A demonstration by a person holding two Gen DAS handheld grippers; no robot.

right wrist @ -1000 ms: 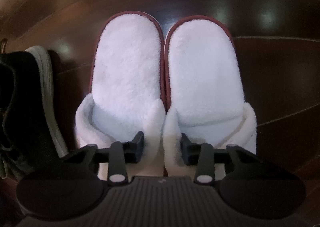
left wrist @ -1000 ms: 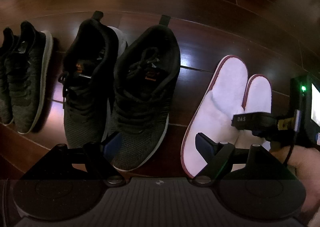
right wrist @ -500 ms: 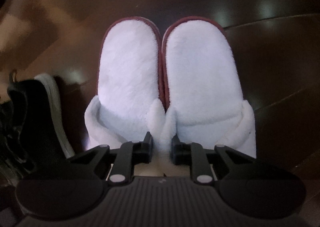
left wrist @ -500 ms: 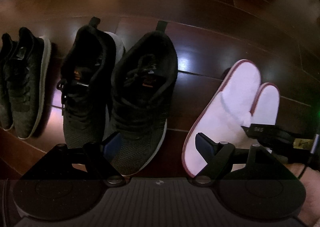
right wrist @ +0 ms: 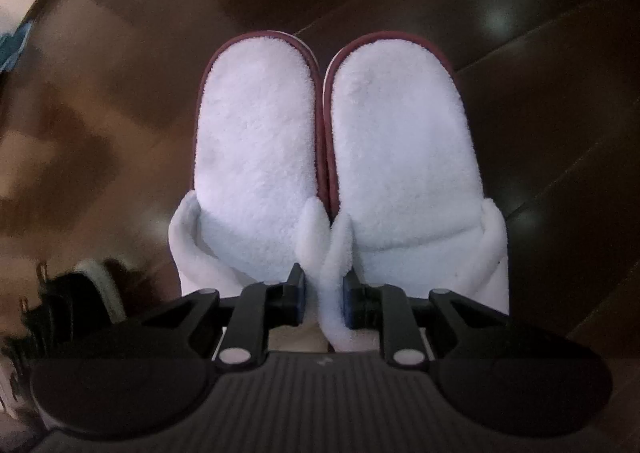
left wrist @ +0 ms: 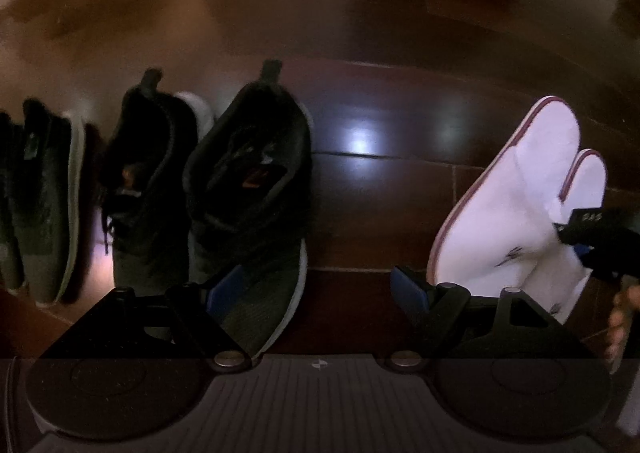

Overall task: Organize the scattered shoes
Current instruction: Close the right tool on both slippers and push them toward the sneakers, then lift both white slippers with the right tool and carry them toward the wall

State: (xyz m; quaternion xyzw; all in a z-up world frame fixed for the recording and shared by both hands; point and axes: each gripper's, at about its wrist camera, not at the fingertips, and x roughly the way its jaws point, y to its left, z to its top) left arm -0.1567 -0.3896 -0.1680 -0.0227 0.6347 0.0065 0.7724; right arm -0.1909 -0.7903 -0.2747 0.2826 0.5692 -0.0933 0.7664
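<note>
Two white fleece slippers with dark red trim, the left slipper (right wrist: 256, 141) and the right slipper (right wrist: 400, 141), hang side by side above the floor. My right gripper (right wrist: 323, 297) is shut on their inner upper edges, pinched together between its blue pads. From the left wrist view the same slippers (left wrist: 516, 205) are at the far right, tilted up, with the right gripper (left wrist: 600, 241) behind them. My left gripper (left wrist: 316, 289) is open and holds nothing. It hovers over the toe of a black sneaker (left wrist: 252, 205), whose mate (left wrist: 148, 181) lies beside it.
Another dark knit pair (left wrist: 44, 205) with pale soles lies at the far left of the row. All shoes rest on a dark glossy wood floor (left wrist: 380, 193), with bare floor between the black sneakers and the slippers. A black sneaker (right wrist: 76, 293) shows at lower left.
My right gripper went from open to shut on the two slippers' inner edges and lifted them off the floor. In the left wrist view the slippers moved right and tilted up.
</note>
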